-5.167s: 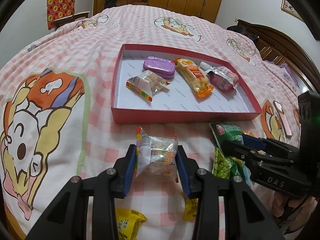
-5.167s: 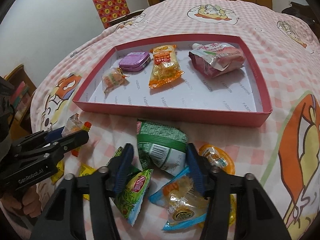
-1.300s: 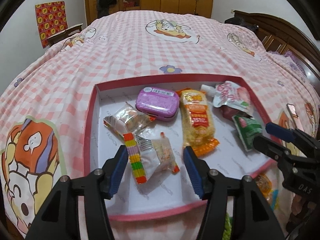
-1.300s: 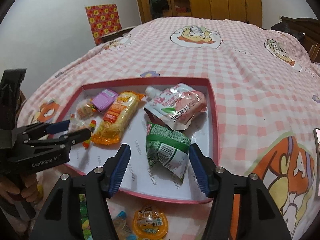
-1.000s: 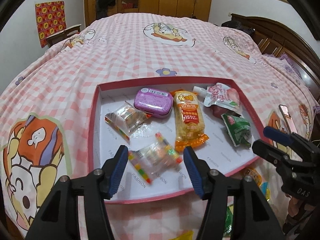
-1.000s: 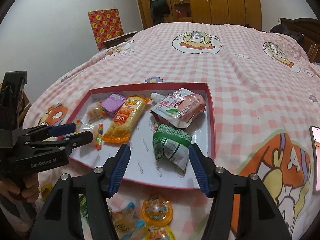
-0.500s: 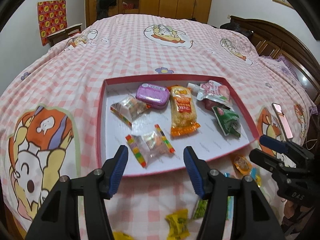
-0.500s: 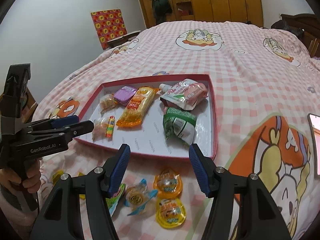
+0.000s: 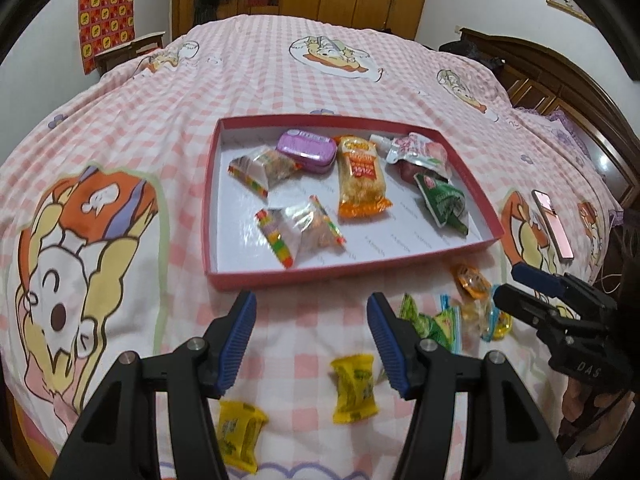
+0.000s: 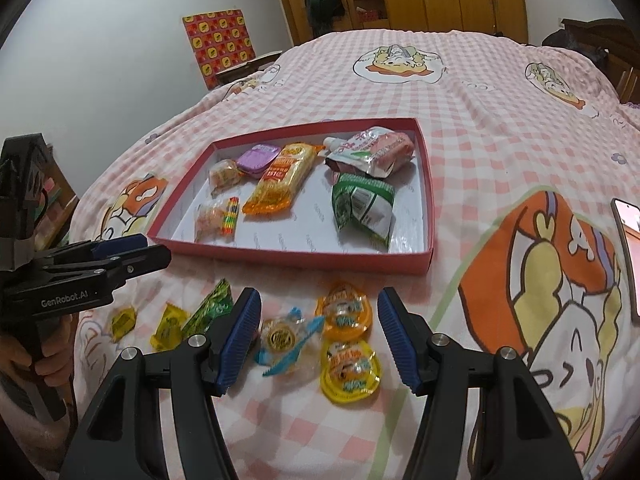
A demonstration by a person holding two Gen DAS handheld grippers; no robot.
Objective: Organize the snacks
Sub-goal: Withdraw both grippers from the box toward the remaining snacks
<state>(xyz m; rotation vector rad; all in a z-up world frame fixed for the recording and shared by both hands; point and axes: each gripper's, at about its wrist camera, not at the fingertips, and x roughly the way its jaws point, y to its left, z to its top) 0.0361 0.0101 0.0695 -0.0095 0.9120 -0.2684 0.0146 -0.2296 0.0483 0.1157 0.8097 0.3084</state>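
Note:
A red tray (image 9: 352,270) (image 10: 288,258) lies on the bed and holds several snacks: a purple tin (image 9: 306,152), an orange pack (image 9: 361,178), a pink pouch (image 9: 416,154), a green bag (image 9: 442,202) (image 10: 362,204) and two clear candy bags (image 9: 300,230). My left gripper (image 9: 311,320) is open and empty, held in front of the tray above loose yellow candies (image 9: 354,388). My right gripper (image 10: 318,326) is open and empty above a blue-edged candy (image 10: 286,338) and two orange jelly cups (image 10: 344,314).
Green candy packs (image 9: 434,322) (image 10: 210,310) and small yellow candies (image 10: 170,326) lie on the pink checked bedspread in front of the tray. A phone (image 9: 554,230) lies to the right. Wooden wardrobes stand behind the bed and a headboard at its right side.
Both grippers let go of their snacks inside the tray, then pulled back and up. They now hover open over the loose candies in front of the tray.

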